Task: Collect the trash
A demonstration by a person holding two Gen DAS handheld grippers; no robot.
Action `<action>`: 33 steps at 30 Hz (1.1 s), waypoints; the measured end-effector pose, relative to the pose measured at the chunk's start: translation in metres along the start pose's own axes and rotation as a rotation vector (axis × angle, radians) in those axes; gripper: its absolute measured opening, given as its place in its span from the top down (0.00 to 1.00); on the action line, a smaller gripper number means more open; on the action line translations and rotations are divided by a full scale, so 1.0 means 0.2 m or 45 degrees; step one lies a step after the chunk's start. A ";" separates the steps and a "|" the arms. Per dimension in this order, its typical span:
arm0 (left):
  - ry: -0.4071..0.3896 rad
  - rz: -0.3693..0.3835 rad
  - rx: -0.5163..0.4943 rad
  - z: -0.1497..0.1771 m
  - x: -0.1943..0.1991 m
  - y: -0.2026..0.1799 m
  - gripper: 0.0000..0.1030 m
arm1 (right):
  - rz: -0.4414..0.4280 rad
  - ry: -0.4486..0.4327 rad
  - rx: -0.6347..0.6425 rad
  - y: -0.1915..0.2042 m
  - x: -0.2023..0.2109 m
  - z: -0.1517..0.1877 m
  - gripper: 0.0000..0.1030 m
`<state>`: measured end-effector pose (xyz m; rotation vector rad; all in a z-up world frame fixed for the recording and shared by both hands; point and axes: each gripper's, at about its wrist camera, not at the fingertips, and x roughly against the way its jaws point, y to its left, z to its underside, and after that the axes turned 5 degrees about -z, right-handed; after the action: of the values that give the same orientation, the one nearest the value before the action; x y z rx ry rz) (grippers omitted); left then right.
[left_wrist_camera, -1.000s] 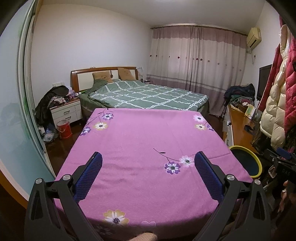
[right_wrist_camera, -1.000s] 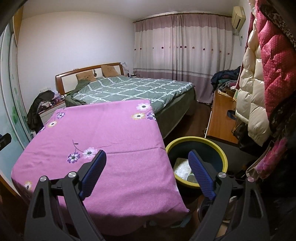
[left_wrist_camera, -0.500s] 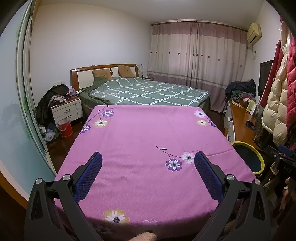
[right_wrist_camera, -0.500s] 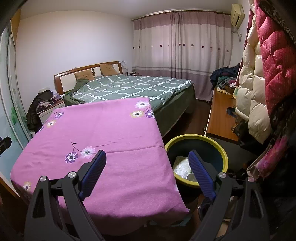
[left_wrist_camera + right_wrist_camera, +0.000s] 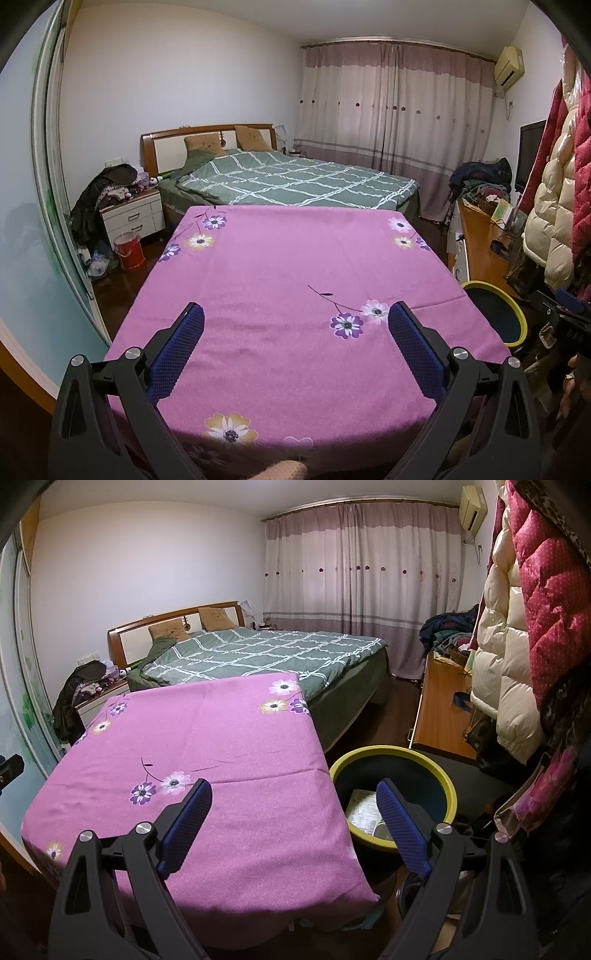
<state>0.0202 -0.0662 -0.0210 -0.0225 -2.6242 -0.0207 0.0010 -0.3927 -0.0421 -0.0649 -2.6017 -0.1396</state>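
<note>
**Two open grippers over bare purple worktop, trash sits in one bin**

While both tools hover above the cloth, neither holds anything: left hand-held gripper [image 5: 295, 317] has its jaws spread wide with nothing between them, right hand-held gripper [image 5: 293, 794] likewise wide apart and empty. One worktop [image 5: 295, 266], covered by one purple floral cloth, nothing lying on it. One yellow-rimmed bin [image 5: 448, 775] stands on the floor just beside the worktop's right edge; in the right wrist view its dark inside holds trash [image 5: 364, 806]: one printed paper wrapper, plus one greyish piece below it, too hidden by the right finger to identify. From the left wrist view the bin [image 5: 517, 314] shows only its rim and dark wall, contents not visible. One red bucket [image 5: 129, 249] by the nightstand [image 5: 133, 218], contents cannot tell. One bed [image 5: 295, 181] with green checked cover, two brown pillows at the headboard. One wooden desk [image 5: 439, 709] along the right wall with a clothes pile at its far end. Puffer coats [image 5: 517, 627] hang at right: one cream, one red.
</note>
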 end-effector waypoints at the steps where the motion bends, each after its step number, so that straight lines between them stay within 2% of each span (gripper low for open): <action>1: 0.004 0.002 0.001 0.00 0.00 0.01 0.05 | -0.001 0.001 0.000 0.00 0.00 0.00 0.17; 33: 0.026 0.027 -0.003 0.02 -0.05 -0.01 0.05 | -0.002 0.021 0.001 0.02 -0.04 0.04 0.17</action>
<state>0.0267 -0.0682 -0.0294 -0.0503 -2.6031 -0.0170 0.0050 -0.3875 -0.0521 -0.0608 -2.5850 -0.1390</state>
